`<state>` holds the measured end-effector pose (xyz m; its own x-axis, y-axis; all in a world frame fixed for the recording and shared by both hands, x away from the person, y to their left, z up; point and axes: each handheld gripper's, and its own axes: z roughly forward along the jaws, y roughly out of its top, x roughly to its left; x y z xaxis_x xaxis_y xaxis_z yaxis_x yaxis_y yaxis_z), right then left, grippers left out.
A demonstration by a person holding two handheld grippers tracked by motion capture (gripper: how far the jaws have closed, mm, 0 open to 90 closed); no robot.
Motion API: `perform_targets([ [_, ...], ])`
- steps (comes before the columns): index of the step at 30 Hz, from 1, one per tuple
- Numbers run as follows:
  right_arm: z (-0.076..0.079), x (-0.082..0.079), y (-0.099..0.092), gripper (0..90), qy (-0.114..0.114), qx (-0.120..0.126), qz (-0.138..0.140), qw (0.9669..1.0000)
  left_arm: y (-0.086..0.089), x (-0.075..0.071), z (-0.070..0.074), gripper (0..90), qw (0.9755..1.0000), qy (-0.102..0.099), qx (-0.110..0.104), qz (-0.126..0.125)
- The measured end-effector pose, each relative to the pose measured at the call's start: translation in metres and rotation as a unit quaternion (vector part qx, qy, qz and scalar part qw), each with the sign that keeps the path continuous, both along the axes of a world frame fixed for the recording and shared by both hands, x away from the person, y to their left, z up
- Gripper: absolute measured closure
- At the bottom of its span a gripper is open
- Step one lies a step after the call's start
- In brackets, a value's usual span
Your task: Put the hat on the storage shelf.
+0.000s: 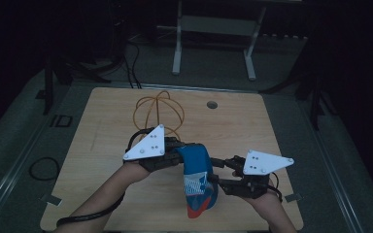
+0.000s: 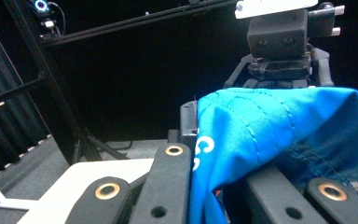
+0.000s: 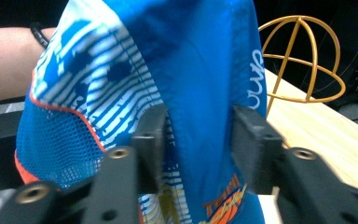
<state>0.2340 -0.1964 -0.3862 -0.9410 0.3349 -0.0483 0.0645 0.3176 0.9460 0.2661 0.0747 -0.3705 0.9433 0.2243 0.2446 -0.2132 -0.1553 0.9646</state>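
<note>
A blue cap point(image 1: 196, 179) with white stripes, mesh and an orange edge hangs between both hands above the wooden table point(image 1: 252, 126). My left gripper point(image 1: 187, 155) holds its upper part. In the left gripper view the jaws point(image 2: 223, 177) are shut on the blue cloth point(image 2: 270, 126), and the right gripper's body point(image 2: 279, 42) shows behind the cap. My right gripper point(image 1: 218, 179) meets the cap's side from the right. In the right gripper view its jaws point(image 3: 198, 140) pinch a fold of the cap point(image 3: 191, 70), with both pads against the fabric.
A gold wire sphere point(image 1: 158, 114) stands on the table behind the left hand, also seen as the gold wire sphere point(image 3: 303, 60) past the cap. A small round hole point(image 1: 212, 104) sits near the table's far edge. A metal stand point(image 1: 213, 29) is on the floor beyond.
</note>
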Motion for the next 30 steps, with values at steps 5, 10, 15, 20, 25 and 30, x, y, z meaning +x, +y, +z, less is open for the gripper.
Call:
perform_targets([
  [5,0.001,0.002,0.001,89.8,-0.019,0.0,-0.023,0.9996,0.0,0.001,-0.003,90.0,1.0,-0.001,0.007,0.005],
  [10,0.003,0.005,-0.003,90.0,-0.016,-0.001,-0.041,0.999,0.004,0.005,-0.007,90.0,0.9995,0.011,0.012,0.026],
  [15,0.004,0.01,-0.011,90.0,-0.004,0.006,-0.052,0.9986,0.004,0.008,-0.011,88.7,0.9972,0.025,0.041,0.057],
  [20,0.009,0.013,-0.019,90.0,-0.01,0.014,-0.065,0.9977,0.007,0.009,-0.013,80.6,0.9967,0.031,0.048,0.057],
  [25,0.017,0.015,-0.027,90.0,-0.012,0.028,-0.075,0.9967,0.006,0.005,-0.011,64.6,0.995,0.022,0.075,0.063],
  [30,0.025,0.017,-0.035,90.0,-0.019,0.04,-0.088,0.9951,0.007,0.004,-0.014,54.8,0.9933,0.027,0.086,0.072],
])
